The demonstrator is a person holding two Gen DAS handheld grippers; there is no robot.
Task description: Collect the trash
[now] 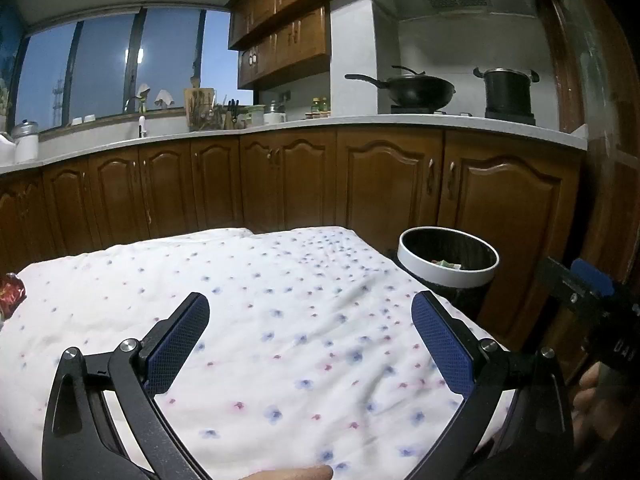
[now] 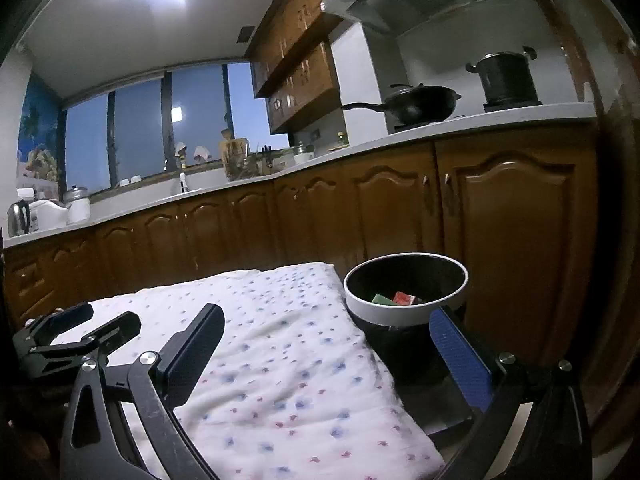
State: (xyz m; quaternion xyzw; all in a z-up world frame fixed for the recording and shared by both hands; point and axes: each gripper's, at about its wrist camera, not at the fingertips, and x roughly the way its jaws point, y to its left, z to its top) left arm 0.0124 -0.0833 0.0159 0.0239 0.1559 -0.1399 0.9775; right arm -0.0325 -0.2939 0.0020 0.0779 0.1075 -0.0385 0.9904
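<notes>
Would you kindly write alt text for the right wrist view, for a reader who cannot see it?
The right hand-held gripper, open and empty, hovers over a flowered cloth beside a white-rimmed bin holding green and red scraps. The left hand-held gripper shows at the left edge. Behind are brown cabinets, and a wok and pot on the counter.

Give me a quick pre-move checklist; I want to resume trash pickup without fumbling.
1. Left tongs open and empty: ok.
2. Right tongs open and empty: ok.
3. Trash bin within view beside the flowered cloth, mouth uncovered: ok; a green and a red piece already lie inside.
4. Remaining trash located: ok; a red crinkled wrapper lies at the cloth's left edge in the left wrist view.
5. Other trash beyond that edge: cannot tell.
6. Tongs apart from each other: ok.
</notes>
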